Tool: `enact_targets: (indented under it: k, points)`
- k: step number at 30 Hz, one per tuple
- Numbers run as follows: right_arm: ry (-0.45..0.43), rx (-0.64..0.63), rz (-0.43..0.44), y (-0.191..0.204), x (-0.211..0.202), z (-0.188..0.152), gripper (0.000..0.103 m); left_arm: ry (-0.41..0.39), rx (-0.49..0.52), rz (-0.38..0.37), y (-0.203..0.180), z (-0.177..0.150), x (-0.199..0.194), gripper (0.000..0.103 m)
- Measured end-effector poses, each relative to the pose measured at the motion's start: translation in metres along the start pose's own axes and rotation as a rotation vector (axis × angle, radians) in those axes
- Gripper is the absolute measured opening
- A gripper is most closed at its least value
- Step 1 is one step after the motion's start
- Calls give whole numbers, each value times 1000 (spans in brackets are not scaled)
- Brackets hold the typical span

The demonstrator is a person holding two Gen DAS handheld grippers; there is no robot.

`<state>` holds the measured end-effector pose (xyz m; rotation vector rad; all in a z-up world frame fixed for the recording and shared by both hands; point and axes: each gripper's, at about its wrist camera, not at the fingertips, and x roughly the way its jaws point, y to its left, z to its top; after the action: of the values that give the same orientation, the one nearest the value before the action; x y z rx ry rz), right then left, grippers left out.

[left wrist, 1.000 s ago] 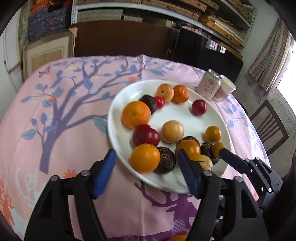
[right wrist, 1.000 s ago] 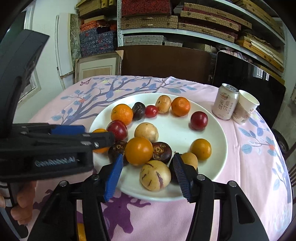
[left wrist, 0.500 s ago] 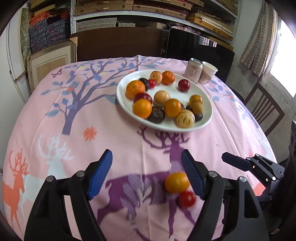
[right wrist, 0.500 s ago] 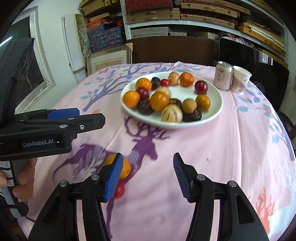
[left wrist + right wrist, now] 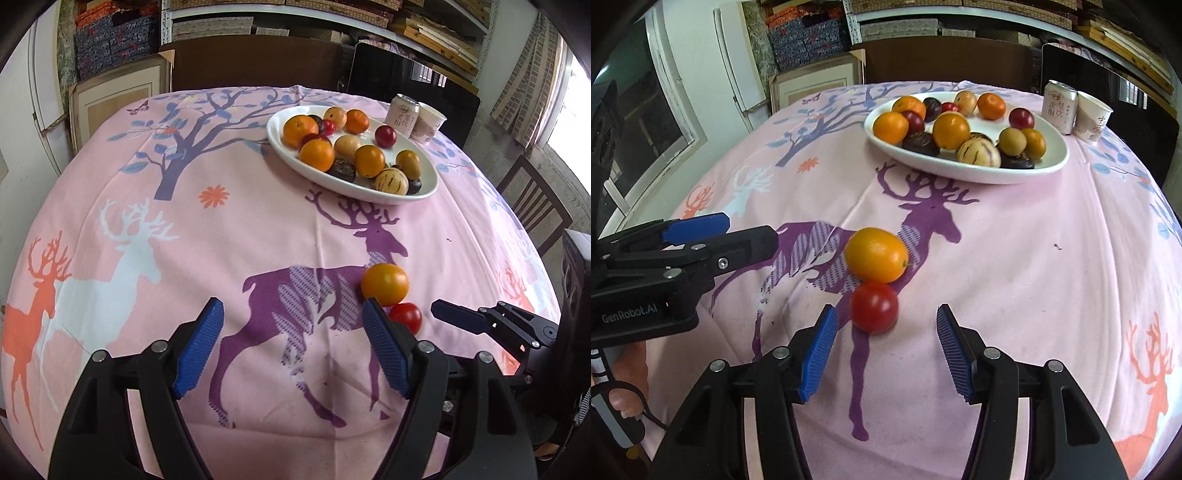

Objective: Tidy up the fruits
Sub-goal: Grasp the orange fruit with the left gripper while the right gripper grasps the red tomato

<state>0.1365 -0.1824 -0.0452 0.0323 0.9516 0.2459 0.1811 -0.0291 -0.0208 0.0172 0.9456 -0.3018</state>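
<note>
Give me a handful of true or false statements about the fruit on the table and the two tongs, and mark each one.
1. Two fruits lie on the tablecloth off the plate. True: an orange fruit and a red fruit.
2. The right tongs are shut on the red fruit. False: they are open, and the fruit lies just ahead of the pads, untouched.
3. The orange fruit and the red fruit touch. True.
4. The left tongs hold an orange. False: they are open and hold nothing.
5. A can and a paper cup stand on the plate. False: they stand on the cloth beside it.
</note>
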Motion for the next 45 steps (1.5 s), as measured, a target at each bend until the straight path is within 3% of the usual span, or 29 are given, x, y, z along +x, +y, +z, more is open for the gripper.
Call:
enact_targets:
  k: [5, 7, 15, 23, 28, 32, 37, 41, 45]
  points:
    - [13, -3, -28, 5, 11, 4, 44, 10, -4, -3, 5, -1, 4, 75]
    - [11, -7, -17, 4, 12, 7, 28, 14, -4, -3, 6, 0, 6, 75]
    - [-14, 16, -3, -12, -9, -12, 27, 39, 53, 2, -9, 4, 17, 74]
    - [-27, 53, 16, -33, -26, -29, 27, 37, 177, -26, -54, 5, 27, 69]
    - [-36, 62, 25, -39, -30, -32, 27, 60, 208, -45, -75, 9, 42, 61]
    - [-39, 64, 28, -42, -32, -32, 27, 106, 207, -46, -82, 9, 63, 41]
    - [-51, 66, 23, -45, -36, -31, 27, 45, 237, -26, -85, 8, 53, 41]
    - [-125, 74, 5, -49, -50, -19, 27, 3, 231, -43, -80, 22, 28, 41]
    - [-264, 39, -45, -47, -70, 5, 27, -59, 213, -46, -73, 47, 6, 41]
